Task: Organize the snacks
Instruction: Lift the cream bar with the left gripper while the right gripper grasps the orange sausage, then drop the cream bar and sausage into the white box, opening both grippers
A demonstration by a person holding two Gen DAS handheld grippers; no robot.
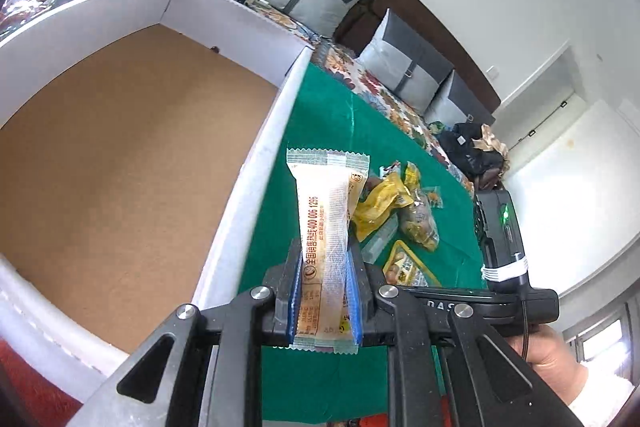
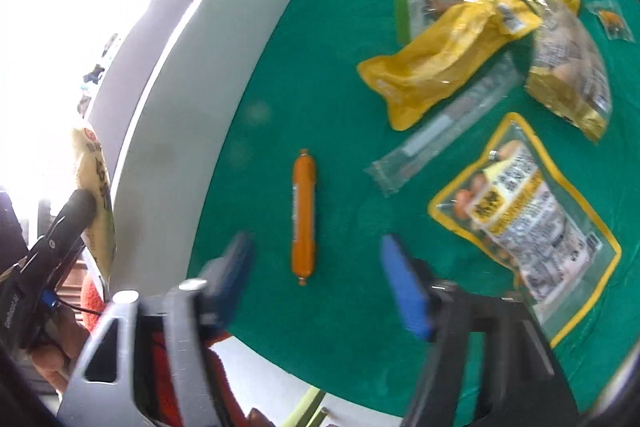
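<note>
Your left tongs (image 1: 326,291) clamp a light, crinkly pale plastic-wrapped snack bar (image 1: 326,223) at its lower half; your right tongs (image 2: 318,279) gape wide around the slippery orange sausage stick (image 2: 304,215) (grab mid-length).

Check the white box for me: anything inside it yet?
The white box shows only its bare brown floor; the near corner sits hidden behind the left tool.
</note>
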